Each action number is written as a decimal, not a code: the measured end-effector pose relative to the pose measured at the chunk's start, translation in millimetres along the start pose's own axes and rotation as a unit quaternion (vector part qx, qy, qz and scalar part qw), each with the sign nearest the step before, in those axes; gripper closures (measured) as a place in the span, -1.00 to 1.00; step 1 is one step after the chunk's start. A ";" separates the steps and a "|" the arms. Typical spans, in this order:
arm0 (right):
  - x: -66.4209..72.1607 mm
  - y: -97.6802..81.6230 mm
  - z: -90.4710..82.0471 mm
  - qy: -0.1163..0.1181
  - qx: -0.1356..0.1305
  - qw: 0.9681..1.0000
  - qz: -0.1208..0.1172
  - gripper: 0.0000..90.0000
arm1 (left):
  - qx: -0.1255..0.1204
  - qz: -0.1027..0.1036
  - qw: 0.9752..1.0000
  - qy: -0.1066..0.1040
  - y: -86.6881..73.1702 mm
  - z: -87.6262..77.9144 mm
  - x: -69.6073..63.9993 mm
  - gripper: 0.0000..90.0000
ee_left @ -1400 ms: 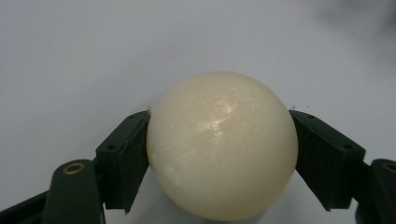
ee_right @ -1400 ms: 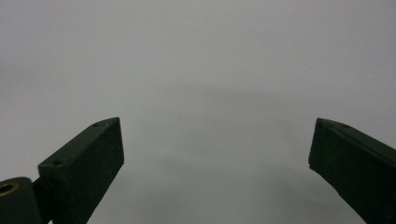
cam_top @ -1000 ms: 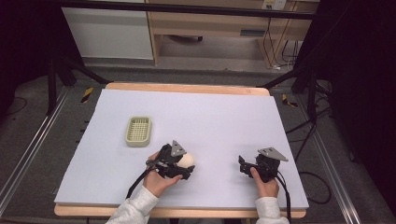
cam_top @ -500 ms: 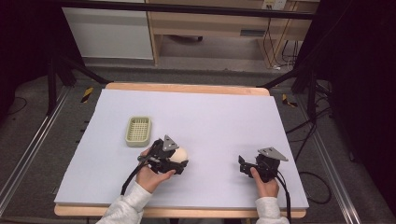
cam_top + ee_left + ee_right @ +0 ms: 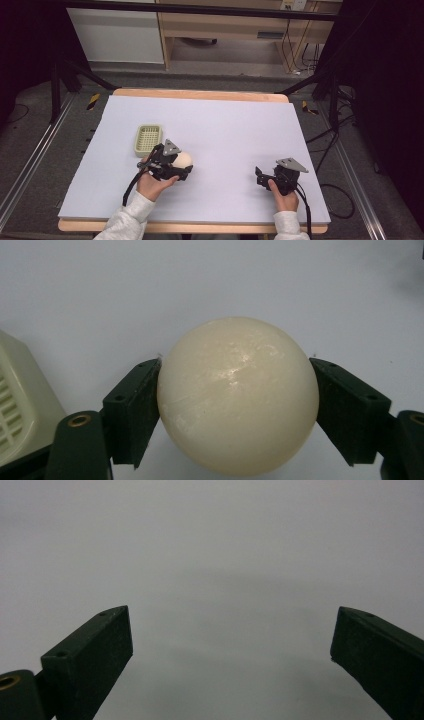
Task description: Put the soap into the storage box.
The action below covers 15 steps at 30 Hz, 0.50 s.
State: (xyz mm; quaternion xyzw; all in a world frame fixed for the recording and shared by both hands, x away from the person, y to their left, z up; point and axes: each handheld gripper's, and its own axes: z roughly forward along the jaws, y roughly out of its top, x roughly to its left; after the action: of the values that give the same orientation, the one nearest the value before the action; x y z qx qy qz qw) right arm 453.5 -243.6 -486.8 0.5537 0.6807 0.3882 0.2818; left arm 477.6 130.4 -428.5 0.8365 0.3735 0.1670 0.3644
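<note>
Squeezing the smooth cream ball point(image 5: 238, 396) only at its widest sides, just above the table point(image 5: 225, 120) beside the small basket point(image 5: 148, 139), the left gripper point(image 5: 181, 167) could lose it if its jaws slacken, while the right gripper point(image 5: 260, 176) waits with jaws wide, empty.

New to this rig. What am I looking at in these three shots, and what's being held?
No robot here: a person holds a two-jaw claw in each hand at a table with a pale sheet on it. The high view looks down from above the person's side. The other two pictures come from cameras riding on each claw, looking along its black jaws. The left claw is shut on a cream ball, one jaw on each side. A small pale green basket lies just beyond that hand. The right claw is open, with nothing between its jaws, low over bare sheet.
</note>
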 end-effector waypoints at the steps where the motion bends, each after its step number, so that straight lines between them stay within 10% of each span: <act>1: 0.0 0.0 0.0 0.000 0.000 1.000 0.001 -0.92 | 0.000 0.000 1.000 0.000 0.0 0.0 0.0 -0.46; 15: 0.4 0.0 -0.1 -0.001 -0.001 1.000 -0.001 -0.92 | 0.002 -0.018 1.000 0.013 -1.5 -2.7 20.3 -0.46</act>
State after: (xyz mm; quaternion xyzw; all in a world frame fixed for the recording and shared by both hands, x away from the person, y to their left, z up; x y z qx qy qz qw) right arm 453.3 -243.2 -486.7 0.5531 0.6809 0.3878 0.2831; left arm 488.8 147.4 -427.7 0.8280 0.3936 0.1703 0.3613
